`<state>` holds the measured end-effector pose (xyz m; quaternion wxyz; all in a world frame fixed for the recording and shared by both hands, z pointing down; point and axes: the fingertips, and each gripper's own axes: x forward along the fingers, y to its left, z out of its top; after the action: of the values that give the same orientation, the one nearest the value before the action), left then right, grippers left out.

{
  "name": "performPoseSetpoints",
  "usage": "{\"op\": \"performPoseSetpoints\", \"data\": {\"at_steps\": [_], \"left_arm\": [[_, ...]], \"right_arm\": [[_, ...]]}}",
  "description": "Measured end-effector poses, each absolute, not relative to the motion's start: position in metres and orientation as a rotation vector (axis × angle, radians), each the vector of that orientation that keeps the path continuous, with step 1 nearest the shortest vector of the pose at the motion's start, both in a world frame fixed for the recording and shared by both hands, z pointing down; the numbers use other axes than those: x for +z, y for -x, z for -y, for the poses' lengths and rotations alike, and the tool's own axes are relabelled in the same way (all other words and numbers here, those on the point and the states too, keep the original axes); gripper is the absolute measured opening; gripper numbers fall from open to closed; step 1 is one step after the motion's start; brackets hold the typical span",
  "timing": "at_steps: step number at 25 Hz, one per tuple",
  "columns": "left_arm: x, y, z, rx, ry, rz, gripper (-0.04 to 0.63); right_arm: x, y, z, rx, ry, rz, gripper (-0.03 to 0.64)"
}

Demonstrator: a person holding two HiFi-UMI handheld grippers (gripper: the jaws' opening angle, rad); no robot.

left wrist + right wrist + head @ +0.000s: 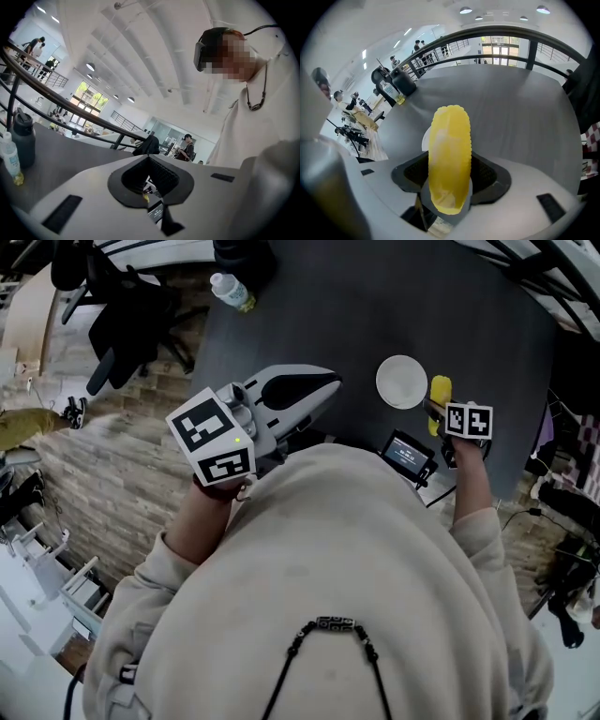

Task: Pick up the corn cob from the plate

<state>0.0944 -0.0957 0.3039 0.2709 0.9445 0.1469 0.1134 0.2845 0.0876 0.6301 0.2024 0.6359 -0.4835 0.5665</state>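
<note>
Between the right claw's (450, 185) pads the corn cob (449, 150) sits clamped, plate (401, 381) beyond its tips; grip firmly and lift level. Left claw (149, 182) together, empty.

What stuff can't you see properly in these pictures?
- Right gripper view: most of the plate is hidden behind the corn cob held in the right gripper.
- Head view: the cob's near end is under that gripper's marker cube.
- Head view: the table's near part is covered by the person's sweater.
- Head view: the writing on the small screen is too small to read.
</note>
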Motion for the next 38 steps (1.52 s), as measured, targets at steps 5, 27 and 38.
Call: {"op": "performPoseSetpoints", "data": {"at_steps": [5,27,38], "left_arm": [[0.297,-0.103,0.096,0.300,-2.560,-0.451,0.002],[0.270,-0.127,0.110,0.263,-2.600,-0.702,0.002],[0.256,-0.135,0.108,0.234,-2.612,-0.784,0.002]], "right_arm": [[0.611,-0.287,-0.096,1.566,-1.850,1.366,0.259],[0.435,-0.272,-0.041,1.237,-2.131,1.724,0.259],[0.334,-0.252,-0.011,1.043,-2.195,1.988,0.259]]}}
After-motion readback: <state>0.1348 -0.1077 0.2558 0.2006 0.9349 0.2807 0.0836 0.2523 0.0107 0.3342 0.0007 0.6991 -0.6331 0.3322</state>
